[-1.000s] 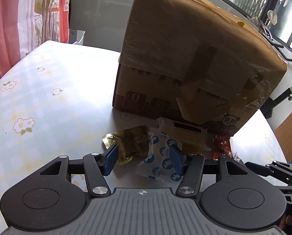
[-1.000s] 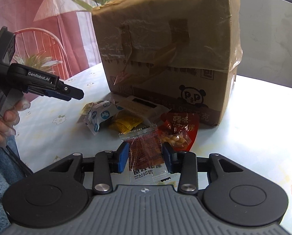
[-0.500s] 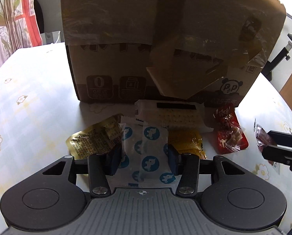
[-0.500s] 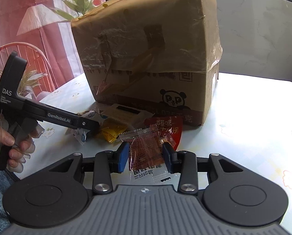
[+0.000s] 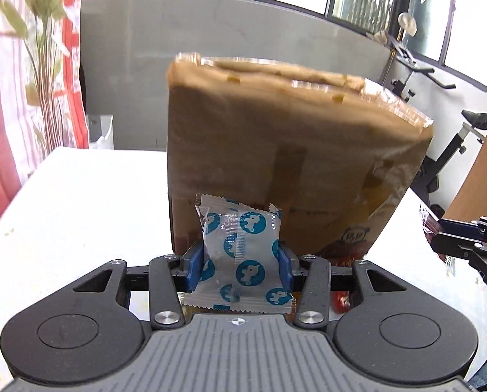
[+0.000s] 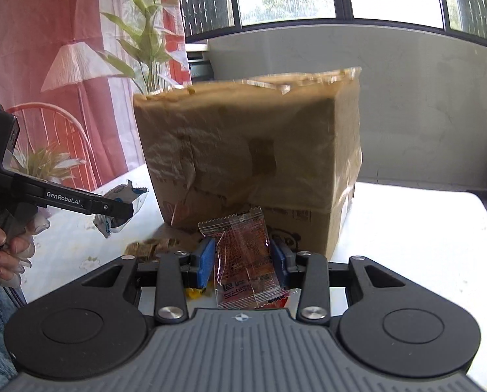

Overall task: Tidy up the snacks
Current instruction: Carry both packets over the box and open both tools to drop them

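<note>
My left gripper is shut on a white snack packet with blue round prints and holds it upright above the table, in front of the tall cardboard box. My right gripper is shut on a clear packet of red-brown snack, also lifted, before the same box. In the right wrist view the left gripper shows at the left with its packet. A gold packet lies on the table by the box.
The table has a white floral cloth. A red packet and a yellow one lie under the grippers. A plant and red curtain stand left; an exercise bike stands right of the table.
My left gripper closed on the blue-print packet and lifted it off the table. My right gripper rose with its red-brown packet. Both now point higher toward the box's upper part.
</note>
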A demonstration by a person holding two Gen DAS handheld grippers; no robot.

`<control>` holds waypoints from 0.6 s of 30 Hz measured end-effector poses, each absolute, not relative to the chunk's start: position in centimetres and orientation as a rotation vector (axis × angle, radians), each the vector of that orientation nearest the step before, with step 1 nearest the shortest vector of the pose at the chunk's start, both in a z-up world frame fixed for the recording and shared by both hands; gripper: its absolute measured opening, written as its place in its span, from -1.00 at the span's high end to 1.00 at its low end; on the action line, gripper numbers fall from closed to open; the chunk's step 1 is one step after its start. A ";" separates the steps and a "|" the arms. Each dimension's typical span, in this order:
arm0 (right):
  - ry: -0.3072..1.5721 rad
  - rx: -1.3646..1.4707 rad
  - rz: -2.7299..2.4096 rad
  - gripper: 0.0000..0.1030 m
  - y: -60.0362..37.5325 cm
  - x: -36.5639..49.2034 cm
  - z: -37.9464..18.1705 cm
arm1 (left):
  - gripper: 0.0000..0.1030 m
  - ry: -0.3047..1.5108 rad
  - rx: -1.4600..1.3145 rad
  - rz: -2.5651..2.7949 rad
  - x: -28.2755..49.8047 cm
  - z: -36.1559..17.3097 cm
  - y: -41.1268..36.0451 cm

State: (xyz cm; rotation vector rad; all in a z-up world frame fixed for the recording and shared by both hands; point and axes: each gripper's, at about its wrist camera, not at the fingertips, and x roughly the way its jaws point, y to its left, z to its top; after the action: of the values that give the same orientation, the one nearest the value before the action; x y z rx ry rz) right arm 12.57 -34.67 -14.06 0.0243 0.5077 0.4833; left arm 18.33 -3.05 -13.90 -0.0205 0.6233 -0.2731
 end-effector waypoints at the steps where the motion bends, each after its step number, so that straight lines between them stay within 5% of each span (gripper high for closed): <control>1: 0.481 0.023 0.487 0.23 -34.7 12.7 -13.1 | 0.06 0.591 -0.016 -0.284 18.2 -12.6 -2.9; 9: 0.306 0.055 0.553 0.23 -33.8 17.0 -4.9 | 0.06 0.372 0.011 -0.333 21.1 -4.0 -3.8; 18: 0.420 0.062 0.493 0.23 -28.9 27.9 -4.6 | 0.06 0.437 0.028 -0.284 30.4 -4.1 -6.8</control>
State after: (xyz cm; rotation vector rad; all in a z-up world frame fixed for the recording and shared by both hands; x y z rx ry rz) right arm 27.93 -28.95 -4.61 0.0624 0.4201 0.4935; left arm 30.41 -6.79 -4.08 0.0281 0.4374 -0.2840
